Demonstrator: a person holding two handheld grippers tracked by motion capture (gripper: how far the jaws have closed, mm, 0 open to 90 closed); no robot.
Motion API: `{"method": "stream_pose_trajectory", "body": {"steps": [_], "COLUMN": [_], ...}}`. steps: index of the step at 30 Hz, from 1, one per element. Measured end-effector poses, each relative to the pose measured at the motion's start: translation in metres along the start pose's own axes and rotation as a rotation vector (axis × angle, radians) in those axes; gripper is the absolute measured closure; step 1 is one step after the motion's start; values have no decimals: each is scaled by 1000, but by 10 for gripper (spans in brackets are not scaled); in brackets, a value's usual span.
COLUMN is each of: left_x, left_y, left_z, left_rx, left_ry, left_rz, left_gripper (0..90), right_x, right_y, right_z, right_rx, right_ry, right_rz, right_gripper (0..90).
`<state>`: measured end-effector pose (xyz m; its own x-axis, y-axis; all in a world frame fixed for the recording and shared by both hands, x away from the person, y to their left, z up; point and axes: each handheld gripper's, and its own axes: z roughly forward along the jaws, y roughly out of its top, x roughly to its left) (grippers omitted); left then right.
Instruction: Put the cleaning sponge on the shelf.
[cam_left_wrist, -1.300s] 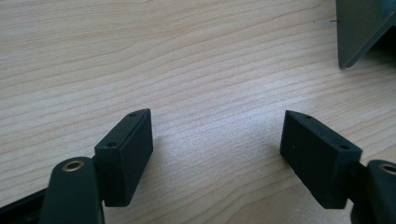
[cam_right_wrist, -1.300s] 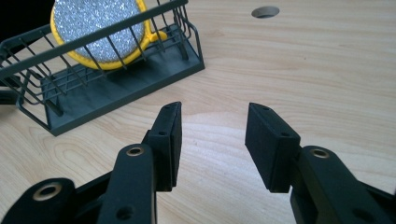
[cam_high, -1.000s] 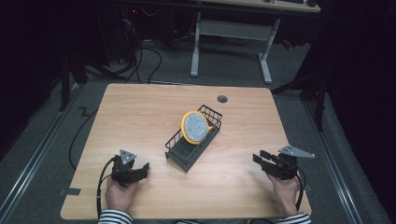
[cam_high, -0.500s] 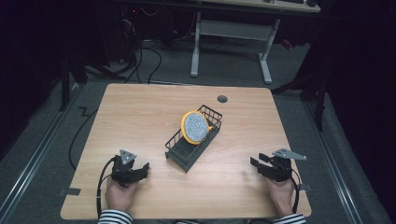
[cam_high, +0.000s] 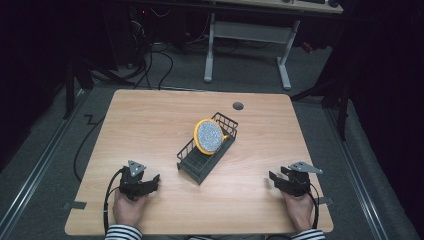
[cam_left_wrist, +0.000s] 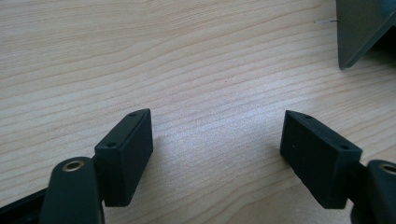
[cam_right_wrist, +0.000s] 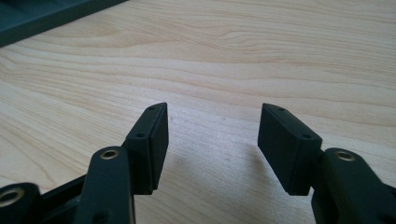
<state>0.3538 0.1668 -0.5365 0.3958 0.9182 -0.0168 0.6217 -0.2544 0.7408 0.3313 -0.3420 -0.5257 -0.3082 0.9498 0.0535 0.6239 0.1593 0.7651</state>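
A black wire rack (cam_high: 206, 150) stands on the middle of the wooden table (cam_high: 150, 125), and a yellow-rimmed plate (cam_high: 208, 136) with a grey speckled face stands on edge in it. My left gripper (cam_high: 150, 181) rests on the table near the front left, open, with nothing between its jaws. In the left gripper view the left gripper (cam_left_wrist: 217, 135) has bare wood between its jaws and a corner of the rack (cam_left_wrist: 362, 32) at the upper right. My right gripper (cam_high: 276, 180) lies at the front right, open and empty. The right gripper (cam_right_wrist: 212, 128) shows the rack's edge (cam_right_wrist: 42, 16) at top left.
A round cable hole (cam_high: 238, 106) sits near the table's far edge. Behind the table stands the white frame of another desk (cam_high: 247, 45), with cables on the grey floor. A hand holds each gripper by the front edge.
The right gripper has come down and slightly back toward the front edge and now rests on the table. The left gripper, the rack and the plate have not moved.
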Motion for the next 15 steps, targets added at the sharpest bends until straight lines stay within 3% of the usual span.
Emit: {"method": "stream_pose_trajectory", "body": {"steps": [12, 15], "left_x": [0, 0], "left_y": [0, 0], "left_z": [0, 0], "left_rx": [0, 0], "left_ry": [0, 0], "left_rz": [0, 0], "left_gripper": [259, 259], "right_x": [6, 6], "right_y": [-2, -1], "right_z": [5, 6], "right_rx": [43, 55], "right_ry": [-49, -42], "right_rz": [-52, -59], "right_gripper": [403, 392]}}
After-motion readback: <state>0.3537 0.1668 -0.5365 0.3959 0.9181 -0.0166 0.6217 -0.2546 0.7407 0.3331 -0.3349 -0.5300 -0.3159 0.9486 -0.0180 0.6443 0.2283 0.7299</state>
